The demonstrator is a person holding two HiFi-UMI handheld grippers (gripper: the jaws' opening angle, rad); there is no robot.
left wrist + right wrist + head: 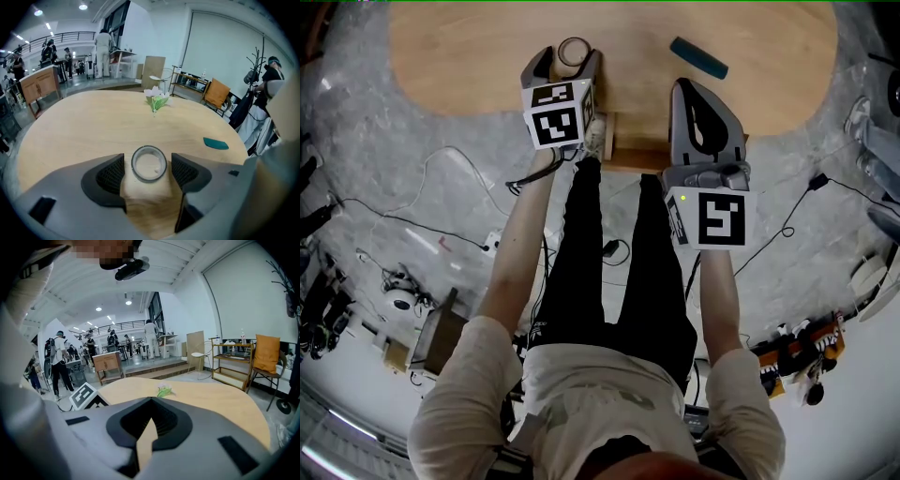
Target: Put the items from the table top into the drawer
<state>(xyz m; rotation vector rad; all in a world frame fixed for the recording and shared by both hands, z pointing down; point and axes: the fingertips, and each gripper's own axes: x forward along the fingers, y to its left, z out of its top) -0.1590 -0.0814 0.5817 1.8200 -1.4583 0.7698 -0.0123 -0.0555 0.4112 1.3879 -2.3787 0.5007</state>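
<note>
Round jar (574, 52) stands near the table (459, 56) edge, upper centre-left of head view, between the left gripper (569, 60) jaws. Those are spread wide, pads clear of it on both sides. Teal flat item (698, 57) upper right, apart. Right gripper (690, 89) just below it: jaws closed together, empty.

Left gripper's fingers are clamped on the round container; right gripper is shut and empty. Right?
No: the left gripper view shows the left gripper open, its fingers clear of the round container between them. The right gripper is shut and empty.
</note>
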